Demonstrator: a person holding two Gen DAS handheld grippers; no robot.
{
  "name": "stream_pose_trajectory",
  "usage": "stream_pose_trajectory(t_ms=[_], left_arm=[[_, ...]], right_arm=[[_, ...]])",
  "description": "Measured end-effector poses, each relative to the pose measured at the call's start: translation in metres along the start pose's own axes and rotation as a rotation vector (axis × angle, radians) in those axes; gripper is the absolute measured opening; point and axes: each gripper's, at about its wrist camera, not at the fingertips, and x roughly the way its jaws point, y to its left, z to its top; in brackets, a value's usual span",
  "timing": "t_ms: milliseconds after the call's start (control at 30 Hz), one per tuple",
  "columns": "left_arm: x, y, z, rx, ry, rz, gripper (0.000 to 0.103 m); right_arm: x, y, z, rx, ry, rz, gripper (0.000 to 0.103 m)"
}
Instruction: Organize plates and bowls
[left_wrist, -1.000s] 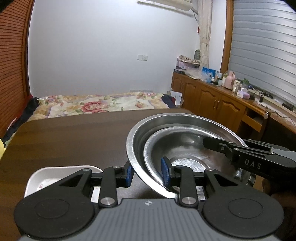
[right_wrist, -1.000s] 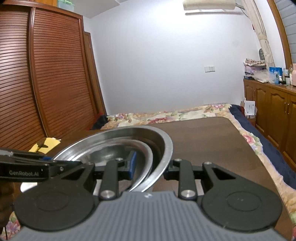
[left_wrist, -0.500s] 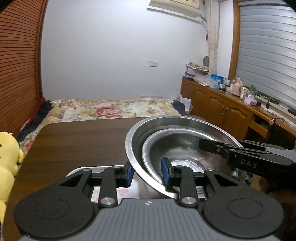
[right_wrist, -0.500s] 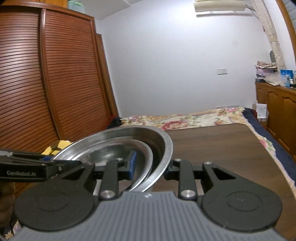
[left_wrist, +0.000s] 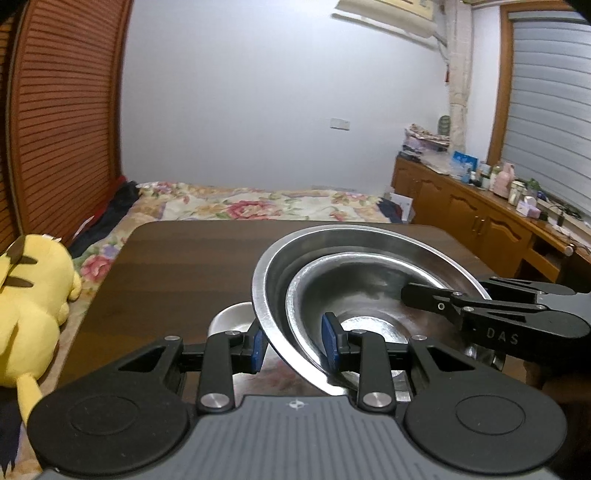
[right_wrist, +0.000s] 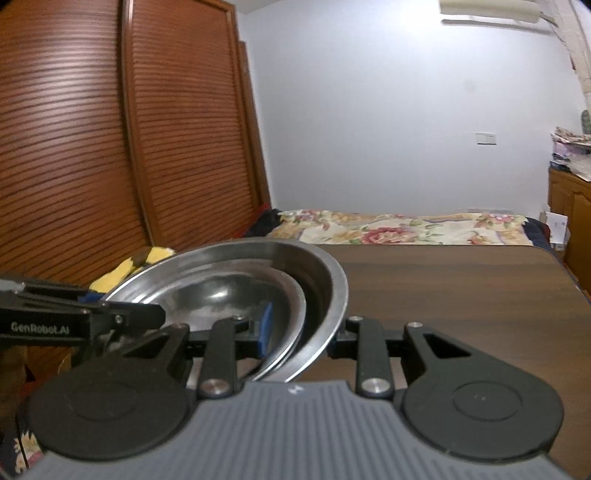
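Observation:
Two steel bowls are nested, the small bowl (left_wrist: 369, 284) inside the large bowl (left_wrist: 332, 242), and they hang tilted above the dark wooden table (left_wrist: 177, 258). My left gripper (left_wrist: 293, 347) is shut on their near left rims, one blue pad inside and one outside. From the right, my right gripper (left_wrist: 417, 297) reaches in over the far rim. In the right wrist view the right gripper (right_wrist: 303, 330) is shut on both rims of the large bowl (right_wrist: 321, 273) and small bowl (right_wrist: 214, 291). The left gripper (right_wrist: 147, 314) shows at the left.
A white dish (left_wrist: 231, 317) lies on the table, partly hidden under the bowls and my left fingers. A yellow plush toy (left_wrist: 33, 295) lies off the table's left edge. Beyond the table is a floral bed (left_wrist: 258, 206); wooden cabinets (left_wrist: 480, 225) line the right wall.
Both grippers carried the nested bowls leftward over the table. The white dish slid from the lower left to beneath the bowls, and the yellow plush toy came into view.

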Motion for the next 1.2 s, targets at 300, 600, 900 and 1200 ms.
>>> stream_pose_trajectory(t_ms=[300,600,900,1200], left_arm=[[0.006,0.020,-0.012,-0.046,0.038,0.050,0.033],[0.015,0.026,-0.021,-0.053,0.067,0.059,0.034],[0.015,0.026,-0.023,-0.046,0.062,0.065,0.034],[0.014,0.024,-0.022,-0.049,0.066,0.068,0.034]], right_arm=[[0.018,0.021,-0.001,-0.080,0.055,0.055,0.030],[0.027,0.022,-0.005,-0.103,0.095,0.080,0.030],[0.037,0.026,-0.010,-0.108,0.126,0.095,0.030],[0.041,0.024,-0.009,-0.098,0.130,0.099,0.030]])
